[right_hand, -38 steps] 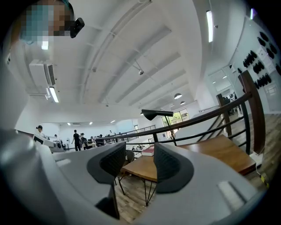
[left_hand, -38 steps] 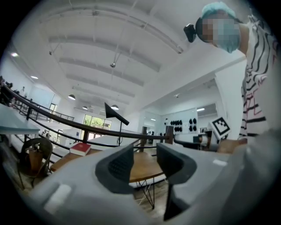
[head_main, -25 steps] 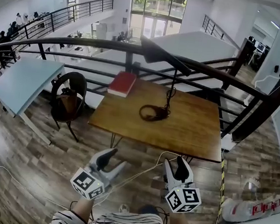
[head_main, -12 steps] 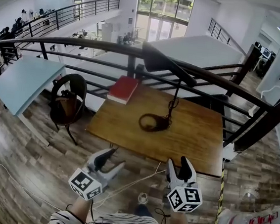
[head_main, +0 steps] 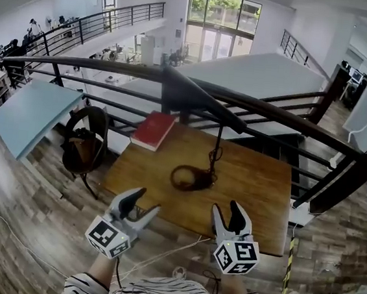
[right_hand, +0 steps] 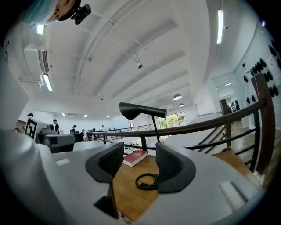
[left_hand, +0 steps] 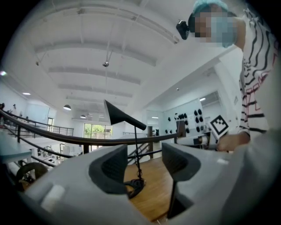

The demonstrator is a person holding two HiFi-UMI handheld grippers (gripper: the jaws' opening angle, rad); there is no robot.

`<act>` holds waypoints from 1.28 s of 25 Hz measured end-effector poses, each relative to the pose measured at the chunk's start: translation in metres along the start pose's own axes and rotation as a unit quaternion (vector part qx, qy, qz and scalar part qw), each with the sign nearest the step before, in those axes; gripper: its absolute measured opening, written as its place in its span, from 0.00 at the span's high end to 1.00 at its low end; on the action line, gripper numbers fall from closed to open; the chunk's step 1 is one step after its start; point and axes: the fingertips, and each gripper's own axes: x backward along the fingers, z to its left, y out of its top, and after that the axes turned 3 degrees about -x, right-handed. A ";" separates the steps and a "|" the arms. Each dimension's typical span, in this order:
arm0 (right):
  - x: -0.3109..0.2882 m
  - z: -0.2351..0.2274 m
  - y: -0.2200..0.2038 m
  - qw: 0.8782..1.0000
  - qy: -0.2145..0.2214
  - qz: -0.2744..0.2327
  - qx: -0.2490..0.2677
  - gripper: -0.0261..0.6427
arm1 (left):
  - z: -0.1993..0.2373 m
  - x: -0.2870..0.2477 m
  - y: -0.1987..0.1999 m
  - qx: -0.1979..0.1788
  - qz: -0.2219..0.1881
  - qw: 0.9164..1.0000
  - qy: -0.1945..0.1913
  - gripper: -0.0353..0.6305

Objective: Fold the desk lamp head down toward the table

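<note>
The black desk lamp stands on the wooden table (head_main: 258, 183). Its cone-shaped head (head_main: 198, 100) is raised on a thin upright stem (head_main: 217, 147), with the black cord coiled (head_main: 189, 177) at its foot. My left gripper (head_main: 141, 205) and right gripper (head_main: 227, 214) hover side by side at the table's near edge, both open and empty, well short of the lamp. In the left gripper view the lamp head (left_hand: 120, 116) and coil (left_hand: 134, 186) show between the jaws. The right gripper view shows the head (right_hand: 140, 110) and coil (right_hand: 147, 181) likewise.
A red book (head_main: 154, 130) lies on the table's far left corner. A black railing (head_main: 113, 69) runs behind the table. A dark chair (head_main: 85, 142) and a pale blue table (head_main: 31, 111) stand at left. A white cable (head_main: 173, 243) crosses the floor below my grippers.
Both grippers have moved forward together from over the floor to the table's near edge. The table and lamp now appear closer. The lamp itself has not moved.
</note>
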 end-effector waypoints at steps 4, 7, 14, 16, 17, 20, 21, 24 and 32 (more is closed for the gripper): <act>-0.030 -0.029 0.013 1.000 0.021 0.004 0.023 0.64 | 0.012 -0.041 0.013 -0.024 -0.010 1.000 0.016 0.59; -0.048 -0.050 0.020 0.998 0.036 0.005 0.042 0.64 | 0.019 -0.067 0.021 -0.048 -0.014 0.998 0.031 0.59; -0.097 -0.073 0.021 0.997 0.048 0.019 0.059 0.65 | 0.060 -0.105 0.052 -0.132 -0.013 0.990 0.050 0.57; -0.113 -0.073 0.019 0.997 0.046 0.023 0.061 0.65 | 0.076 -0.113 0.059 -0.154 -0.010 0.987 0.045 0.54; -0.120 -0.073 0.019 0.997 0.045 0.025 0.063 0.65 | 0.082 -0.118 0.062 -0.163 -0.007 0.986 0.040 0.52; -0.140 -0.077 0.020 0.997 0.035 0.028 0.069 0.65 | 0.100 -0.135 0.070 -0.204 0.001 0.979 0.022 0.48; -0.147 -0.078 0.021 0.997 0.029 0.029 0.070 0.65 | 0.106 -0.140 0.073 -0.216 0.002 0.976 0.016 0.46; -0.169 -0.078 0.025 0.997 0.016 0.030 0.074 0.65 | 0.126 -0.152 0.088 -0.257 0.000 0.966 -0.006 0.43; -0.225 -0.080 0.036 0.995 -0.022 0.036 0.095 0.66 | 0.183 -0.177 0.121 -0.382 0.008 0.923 -0.042 0.33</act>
